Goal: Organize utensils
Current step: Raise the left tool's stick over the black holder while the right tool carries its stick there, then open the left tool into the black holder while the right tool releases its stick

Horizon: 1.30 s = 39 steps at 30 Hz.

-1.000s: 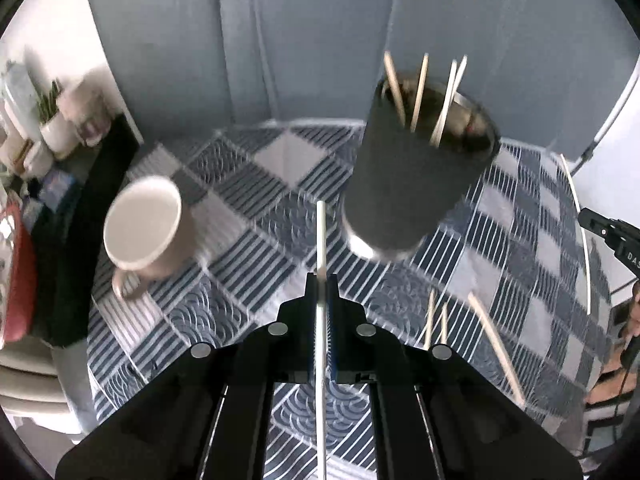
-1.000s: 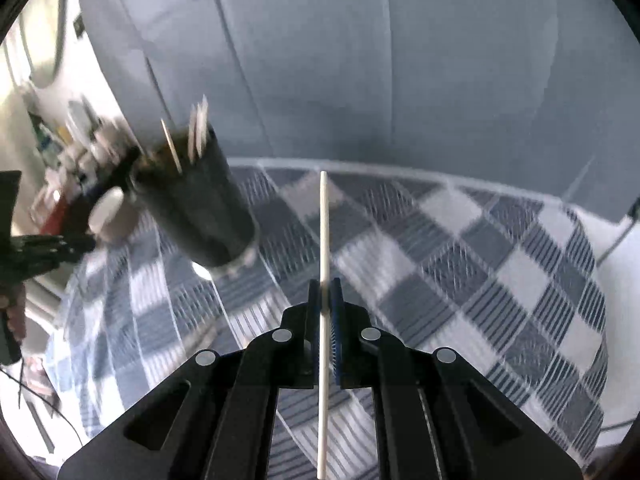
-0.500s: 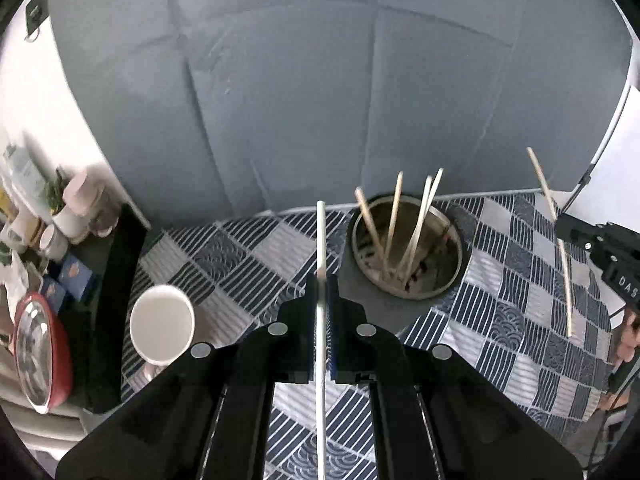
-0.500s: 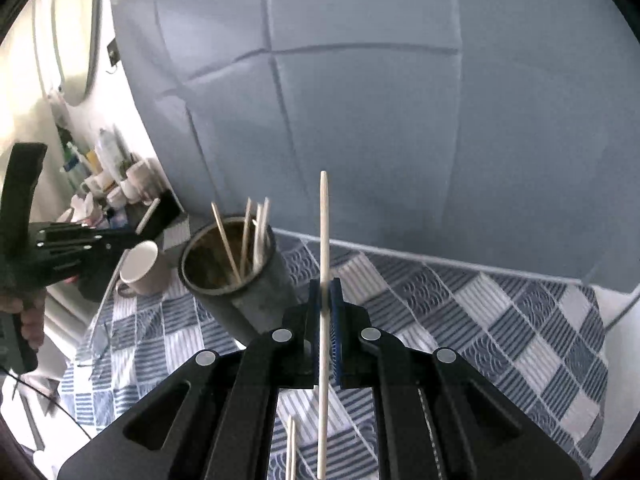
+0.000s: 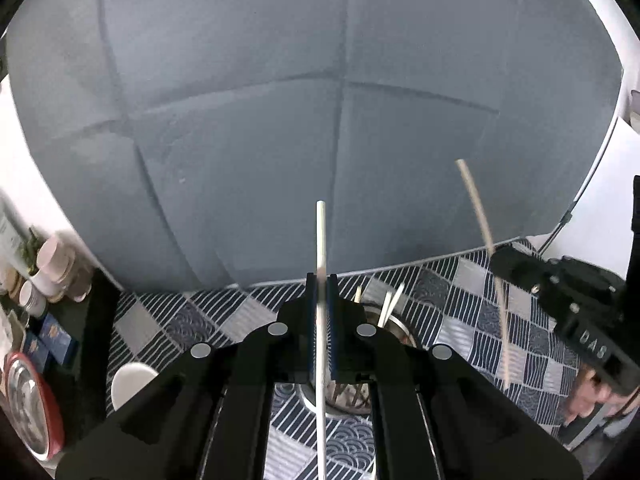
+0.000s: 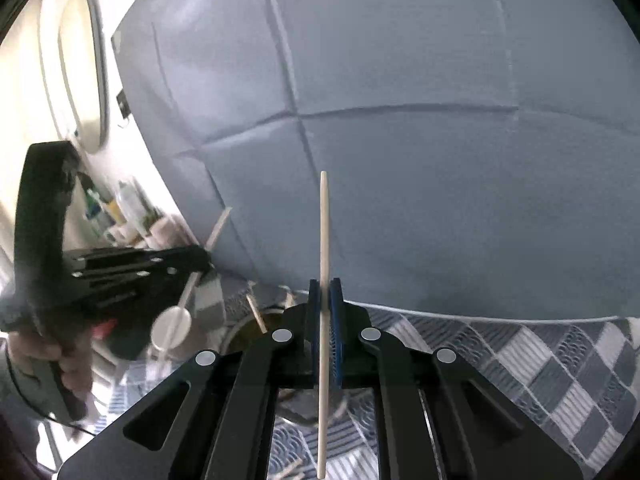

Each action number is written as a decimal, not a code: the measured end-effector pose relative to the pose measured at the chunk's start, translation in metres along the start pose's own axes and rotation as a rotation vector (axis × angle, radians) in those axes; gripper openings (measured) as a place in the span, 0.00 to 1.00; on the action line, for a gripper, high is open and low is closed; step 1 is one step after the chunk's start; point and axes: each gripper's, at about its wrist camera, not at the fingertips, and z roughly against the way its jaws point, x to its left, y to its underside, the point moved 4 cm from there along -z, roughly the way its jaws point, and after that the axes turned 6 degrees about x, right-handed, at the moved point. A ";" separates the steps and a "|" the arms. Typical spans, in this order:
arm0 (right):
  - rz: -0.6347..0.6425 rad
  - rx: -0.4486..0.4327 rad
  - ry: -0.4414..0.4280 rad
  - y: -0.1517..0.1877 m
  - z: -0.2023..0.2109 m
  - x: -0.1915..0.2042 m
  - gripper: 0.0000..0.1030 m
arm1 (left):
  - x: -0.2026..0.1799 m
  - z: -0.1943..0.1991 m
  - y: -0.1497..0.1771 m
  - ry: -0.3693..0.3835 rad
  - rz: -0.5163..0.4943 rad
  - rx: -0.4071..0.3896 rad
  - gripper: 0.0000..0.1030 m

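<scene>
Both grippers had risen since the earlier frame. Left gripper point(image 5: 321, 292) was clamped on a chopstick point(image 5: 321, 240), right gripper point(image 6: 325, 300) on another point(image 6: 324, 224). Beneath and just ahead stood the holder point(image 5: 394, 326). Risk: sticks carried high and tilted could miss its mouth or collide.

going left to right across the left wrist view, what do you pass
red-rimmed bowl → white mug → left gripper holding a chopstick → chopsticks in the holder → right gripper with its chopstick
</scene>
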 end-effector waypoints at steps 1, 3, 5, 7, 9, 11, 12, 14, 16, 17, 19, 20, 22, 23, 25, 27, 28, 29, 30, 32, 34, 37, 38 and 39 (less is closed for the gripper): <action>-0.012 -0.009 -0.033 -0.003 -0.004 0.001 0.04 | -0.001 -0.002 -0.003 0.004 0.002 -0.006 0.05; -0.035 -0.019 -0.056 -0.007 -0.012 0.001 0.05 | -0.001 -0.006 -0.007 0.009 0.013 -0.028 0.05; -0.056 -0.033 -0.088 -0.010 -0.021 0.002 0.05 | 0.000 -0.010 -0.011 0.020 0.027 -0.048 0.05; -0.054 -0.053 -0.092 -0.012 -0.028 0.005 0.05 | 0.001 -0.014 -0.013 0.030 0.045 -0.076 0.05; -0.058 -0.071 -0.104 -0.013 -0.034 0.006 0.05 | 0.004 -0.017 -0.015 0.045 0.065 -0.106 0.05; -0.071 -0.095 -0.134 -0.013 -0.040 0.007 0.05 | 0.006 -0.020 -0.015 0.067 0.081 -0.145 0.05; -0.079 -0.105 -0.150 -0.013 -0.042 0.007 0.05 | 0.007 -0.021 -0.015 0.074 0.085 -0.161 0.05; -0.090 -0.125 -0.174 -0.013 -0.047 0.006 0.05 | 0.009 -0.024 -0.014 0.087 0.089 -0.189 0.05; -0.092 -0.145 -0.185 -0.012 -0.052 0.007 0.05 | 0.010 -0.026 -0.014 0.092 0.094 -0.219 0.05; -0.090 -0.152 -0.188 -0.012 -0.054 0.008 0.05 | 0.011 -0.026 -0.013 0.094 0.097 -0.237 0.05; -0.085 -0.162 -0.193 -0.010 -0.059 0.010 0.05 | 0.011 -0.026 -0.009 0.103 0.097 -0.278 0.05; -0.079 -0.166 -0.190 -0.008 -0.063 0.011 0.05 | 0.011 -0.026 -0.008 0.106 0.094 -0.292 0.05; -0.078 -0.167 -0.193 -0.004 -0.067 0.011 0.05 | 0.009 -0.030 -0.002 0.112 0.088 -0.310 0.05; -0.078 -0.166 -0.191 0.000 -0.070 0.011 0.05 | 0.009 -0.033 0.001 0.117 0.086 -0.313 0.05; -0.082 -0.158 -0.191 0.005 -0.075 0.011 0.05 | 0.007 -0.036 0.008 0.107 0.075 -0.316 0.05; -0.073 -0.156 -0.177 0.011 -0.076 0.012 0.05 | 0.004 -0.039 0.014 0.107 0.070 -0.311 0.05; -0.071 -0.153 -0.175 0.014 -0.077 0.012 0.05 | 0.004 -0.040 0.017 0.109 0.072 -0.310 0.05; -0.072 -0.148 -0.173 0.017 -0.077 0.012 0.05 | 0.005 -0.041 0.019 0.112 0.075 -0.310 0.05; -0.071 -0.145 -0.167 0.020 -0.076 0.012 0.05 | 0.005 -0.041 0.023 0.115 0.079 -0.313 0.05; -0.075 -0.140 -0.158 0.024 -0.075 0.011 0.06 | 0.005 -0.040 0.028 0.106 0.075 -0.322 0.05; -0.086 -0.143 -0.138 0.028 -0.072 0.010 0.08 | 0.004 -0.037 0.034 0.106 0.070 -0.327 0.05; -0.089 -0.151 -0.123 0.032 -0.064 0.009 0.08 | 0.004 -0.032 0.041 0.107 0.080 -0.344 0.24; -0.088 -0.153 -0.117 0.033 -0.062 0.009 0.08 | 0.005 -0.030 0.042 0.098 0.086 -0.349 0.30; -0.090 -0.157 -0.111 0.034 -0.058 0.008 0.08 | 0.007 -0.026 0.044 0.096 0.092 -0.355 0.31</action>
